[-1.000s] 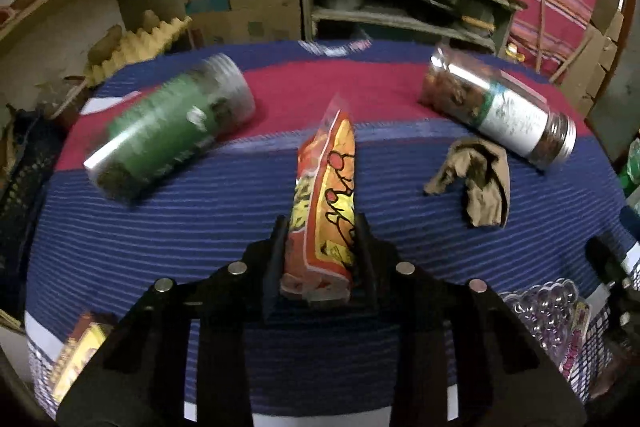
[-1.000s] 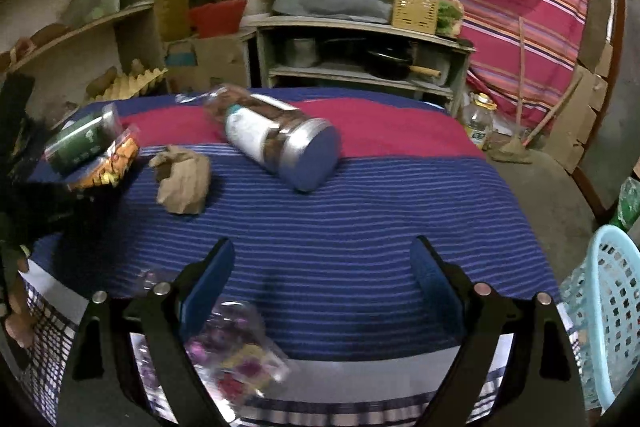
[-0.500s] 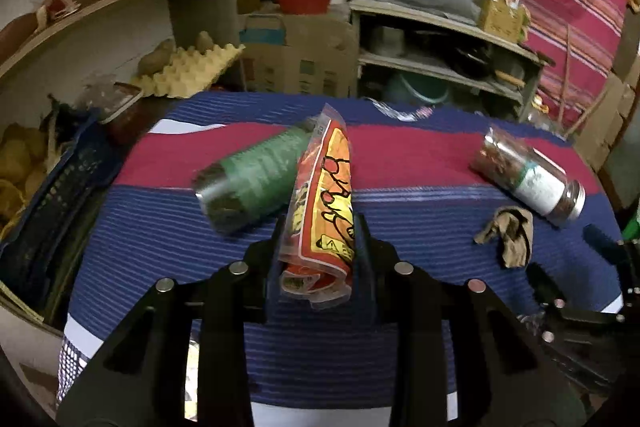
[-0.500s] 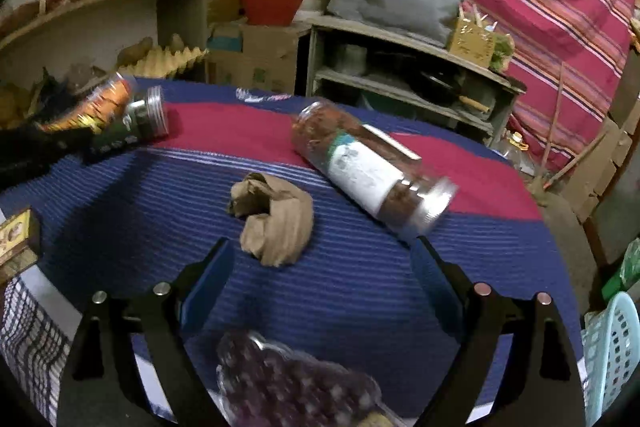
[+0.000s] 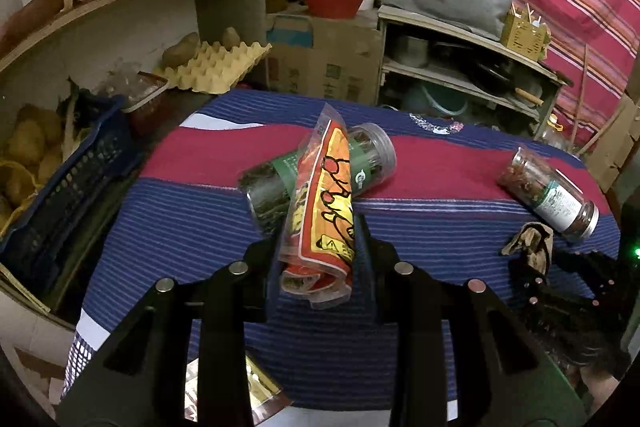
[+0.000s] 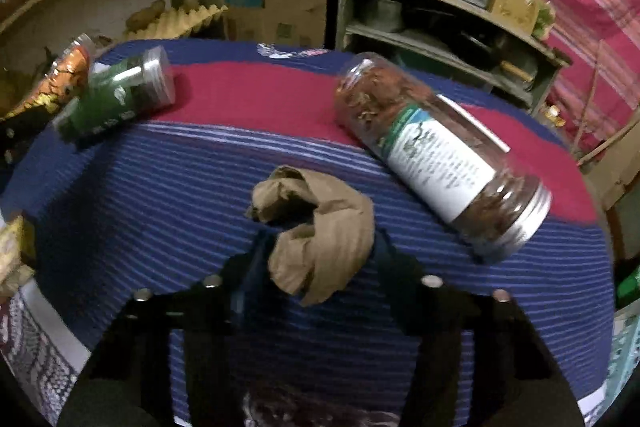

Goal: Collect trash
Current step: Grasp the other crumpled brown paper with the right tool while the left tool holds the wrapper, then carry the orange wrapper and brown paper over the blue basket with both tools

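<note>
We're holding the wrapper (image 5: 320, 211) clamped in L gripper (image 5: 320, 259) above the cloth, R gripper (image 6: 316, 267) jaws just closing around the paper wad (image 6: 320, 227) w/ wad between — squeezing mid-wad, lifting slow.

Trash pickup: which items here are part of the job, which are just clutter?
Job:
snack wrapper, in the left gripper
crumpled paper, in the right gripper

Clutter:
green jar
brown jar
egg tray
</note>
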A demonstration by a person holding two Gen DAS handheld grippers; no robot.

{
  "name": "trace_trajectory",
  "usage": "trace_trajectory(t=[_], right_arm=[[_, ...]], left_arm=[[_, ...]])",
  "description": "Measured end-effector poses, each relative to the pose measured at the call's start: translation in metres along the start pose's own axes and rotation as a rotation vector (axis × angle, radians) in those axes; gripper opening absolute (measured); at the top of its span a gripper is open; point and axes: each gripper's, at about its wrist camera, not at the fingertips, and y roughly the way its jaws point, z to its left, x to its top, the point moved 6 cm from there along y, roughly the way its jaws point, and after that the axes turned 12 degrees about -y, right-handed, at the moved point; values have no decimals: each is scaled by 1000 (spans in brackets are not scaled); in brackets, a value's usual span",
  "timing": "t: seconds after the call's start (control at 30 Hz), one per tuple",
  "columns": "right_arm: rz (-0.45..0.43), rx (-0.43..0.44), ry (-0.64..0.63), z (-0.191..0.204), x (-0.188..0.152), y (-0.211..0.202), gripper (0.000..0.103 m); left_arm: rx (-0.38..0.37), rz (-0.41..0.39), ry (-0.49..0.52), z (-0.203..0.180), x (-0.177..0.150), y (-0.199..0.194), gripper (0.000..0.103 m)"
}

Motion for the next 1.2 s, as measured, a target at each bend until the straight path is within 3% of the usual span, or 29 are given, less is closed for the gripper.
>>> trace_trajectory(t=[0.37, 0.73, 1.07, 1.2], right_arm=[[-104, -37, 46, -36, -18, -43, 41], [-171, -118, 78, -89, -56, -102, 41], [-175, -221, 180, -161, -122, -151, 41], [-166, -280, 237, -194, -162, -175, 41]], left_arm=[[-1, -31, 31, -23, -4, -16, 31], [-76, -61, 85, -90, -26, -47, 31], [-187, -49, 156, -172, -61, -68, 31], [-230, -35, 204, -207, -81, -75, 31]])
